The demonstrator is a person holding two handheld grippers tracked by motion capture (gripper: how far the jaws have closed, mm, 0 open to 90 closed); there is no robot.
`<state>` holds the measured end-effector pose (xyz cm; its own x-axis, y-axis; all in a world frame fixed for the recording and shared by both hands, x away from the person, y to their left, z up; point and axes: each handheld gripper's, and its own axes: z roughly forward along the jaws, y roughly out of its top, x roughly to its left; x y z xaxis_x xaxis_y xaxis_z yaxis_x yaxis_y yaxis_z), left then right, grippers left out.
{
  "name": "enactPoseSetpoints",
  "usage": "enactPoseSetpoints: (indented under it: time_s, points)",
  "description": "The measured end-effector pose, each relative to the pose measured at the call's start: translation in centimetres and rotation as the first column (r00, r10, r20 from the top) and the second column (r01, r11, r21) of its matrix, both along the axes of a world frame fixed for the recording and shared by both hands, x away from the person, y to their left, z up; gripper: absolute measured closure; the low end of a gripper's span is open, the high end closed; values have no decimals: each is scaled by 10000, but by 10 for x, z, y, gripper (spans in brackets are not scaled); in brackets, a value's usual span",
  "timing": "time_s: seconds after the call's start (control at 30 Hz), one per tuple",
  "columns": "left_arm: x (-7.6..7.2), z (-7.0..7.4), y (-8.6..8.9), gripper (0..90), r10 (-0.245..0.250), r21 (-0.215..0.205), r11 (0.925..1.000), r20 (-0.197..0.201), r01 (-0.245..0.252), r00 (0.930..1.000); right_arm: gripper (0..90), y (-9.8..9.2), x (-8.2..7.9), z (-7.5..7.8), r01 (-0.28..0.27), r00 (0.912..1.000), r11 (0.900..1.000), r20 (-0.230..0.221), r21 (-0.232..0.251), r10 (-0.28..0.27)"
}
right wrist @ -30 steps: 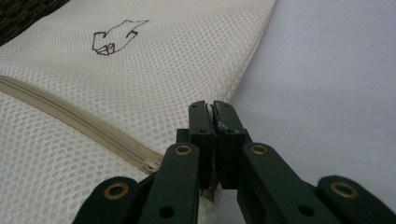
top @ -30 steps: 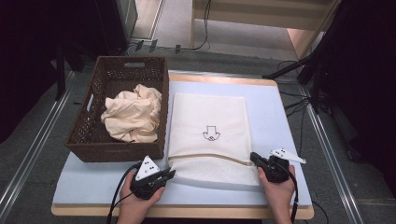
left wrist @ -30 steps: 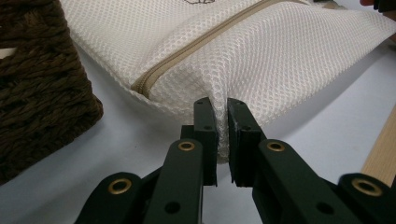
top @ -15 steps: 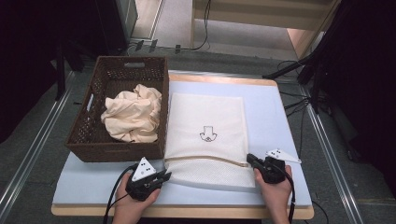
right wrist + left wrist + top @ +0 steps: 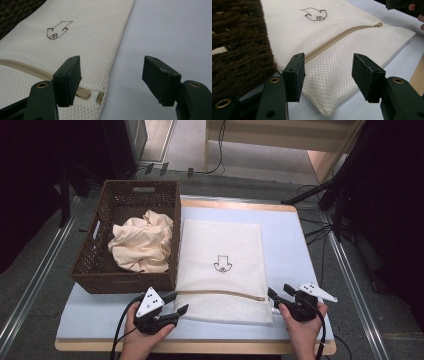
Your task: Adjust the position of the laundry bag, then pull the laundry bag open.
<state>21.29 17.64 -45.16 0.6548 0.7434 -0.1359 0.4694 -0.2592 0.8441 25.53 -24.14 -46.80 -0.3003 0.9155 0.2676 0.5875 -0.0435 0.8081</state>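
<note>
Your left gripper (image 5: 172,305) stands with its jaws spread; they have just been opening. In the left gripper view the near left corner of the mesh laundry bag (image 5: 342,50) lies between and below the pads (image 5: 298,75), and neither pad presses on it. Your right gripper (image 5: 281,295) is likewise spread, its jaws having just been opening. In the right gripper view the bag's near right corner, with the zipper pull (image 5: 83,93), sits beside the left pad; the pull is partly hidden behind that pad, so contact cannot be confirmed. The right pad hangs over bare counter (image 5: 160,30).

The bag lies flat on the counter, its left edge touching the brown wicker basket (image 5: 100,265).

The high view shows both of your hands at the near edge, the beige zipper (image 5: 220,293) running across the bag's near end, and a crumpled cream cloth (image 5: 142,242) inside the basket. The gripper views add the mesh weave and the printed arrow mark (image 5: 314,13) in close detail.
</note>
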Motion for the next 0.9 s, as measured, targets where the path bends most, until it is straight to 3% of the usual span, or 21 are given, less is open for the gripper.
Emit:
enactPoseSetpoints:
  time_s: [0.13,0.33,0.47,0.6,0.7,0.8,0.9]
  points:
    - [1,1,-5,452,-107,-141,9998,-12,107,9999,267,-4,-8,2,113,9996,9999,244,54,-115]
    - [5,6,-25,452,-479,-228,9986,-127,476,9988,235,-9,-20,1,53,10000,9992,-47,407,-51]
    - [10,8,-40,519,-514,-290,9983,-224,508,9984,258,-13,-25,2,-30,9999,9983,-120,588,37]
    - [14,11,-61,604,-832,-252,9963,-265,825,9962,307,-16,-27,-4,114,9997,9980,-215,615,-101]
    - [19,13,-77,669,-1107,-213,9937,-216,1103,9936,397,-17,-27,-9,52,9999,9978,-111,659,-45]
    - [26,12,-98,747,-1372,-93,9905,-336,1369,9900,492,-18,-27,-11,-238,9997,9953,-83,937,246]
    - [33,8,-118,795,-1532,-38,9882,-457,1532,9871,584,-20,-26,-15,-404,9983,9864,-347,1594,465]
